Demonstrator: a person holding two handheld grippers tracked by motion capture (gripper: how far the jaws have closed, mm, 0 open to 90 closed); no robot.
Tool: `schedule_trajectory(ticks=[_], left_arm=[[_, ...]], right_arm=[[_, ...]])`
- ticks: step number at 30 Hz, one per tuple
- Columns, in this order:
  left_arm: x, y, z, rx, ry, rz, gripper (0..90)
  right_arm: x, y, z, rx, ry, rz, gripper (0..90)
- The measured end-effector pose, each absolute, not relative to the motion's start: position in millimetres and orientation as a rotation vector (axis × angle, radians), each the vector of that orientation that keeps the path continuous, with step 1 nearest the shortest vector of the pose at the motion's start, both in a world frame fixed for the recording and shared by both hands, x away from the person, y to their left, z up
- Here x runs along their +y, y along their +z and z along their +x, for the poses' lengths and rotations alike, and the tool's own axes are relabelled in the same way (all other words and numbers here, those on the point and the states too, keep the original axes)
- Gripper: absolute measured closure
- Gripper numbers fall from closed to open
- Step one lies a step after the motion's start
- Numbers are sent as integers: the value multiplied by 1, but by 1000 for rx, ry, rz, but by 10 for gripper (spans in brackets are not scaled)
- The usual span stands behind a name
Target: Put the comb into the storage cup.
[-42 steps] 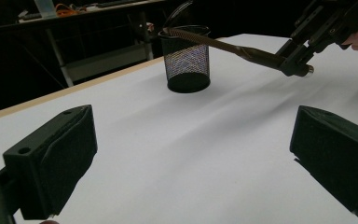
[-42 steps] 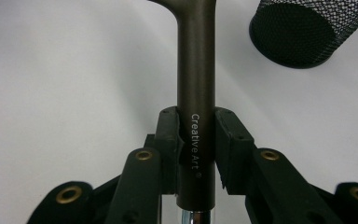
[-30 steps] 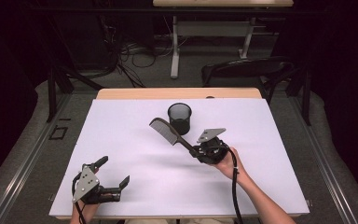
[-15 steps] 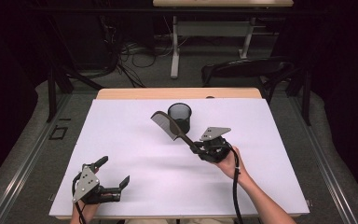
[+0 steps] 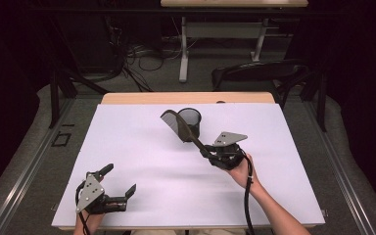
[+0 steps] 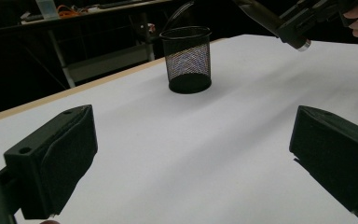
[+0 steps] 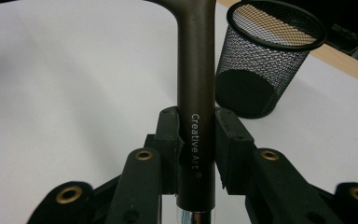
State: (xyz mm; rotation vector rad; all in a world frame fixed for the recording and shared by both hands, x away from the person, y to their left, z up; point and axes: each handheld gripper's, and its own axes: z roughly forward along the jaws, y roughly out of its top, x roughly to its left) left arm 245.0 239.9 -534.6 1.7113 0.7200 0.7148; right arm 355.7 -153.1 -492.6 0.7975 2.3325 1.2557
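a dark room lies behind the white surface [image 5: 142, 147], with cables on the floor, a table leg and a black chair [image 5: 259, 73] beyond the far wooden edge.

at the near left of the high view, the left hand-held gripper [image 5: 120, 183] sits low over the surface with its jaws spread wide and nothing between them; in the left gripper view its two black jaws stand far apart with bare white surface in the gap.

further right, near the far middle of the surface, a black mesh cup [image 5: 190, 121] stands upright. a dark brush [image 5: 176, 126] is in the air just beside it, its flat head up at the left of the cup's rim and its handle slanting down to the right.

the right hand-held gripper [image 5: 210, 154], held in the person's right hand [image 5: 240, 171], is clamped tight on the lower end of that handle. in the right gripper view the handle rises straight up between the closed jaws, with the cup [image 7: 268, 60] just to its right. white lettering along the handle reads "creative art".
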Motion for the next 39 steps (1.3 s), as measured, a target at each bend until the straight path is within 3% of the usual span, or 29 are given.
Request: schedule_trajectory(ticks=[39], left_arm=[[239, -535, 246, 717, 712, 1716, 10]], right_arm=[[-164, -479, 354, 2160, 1350, 830, 729]])
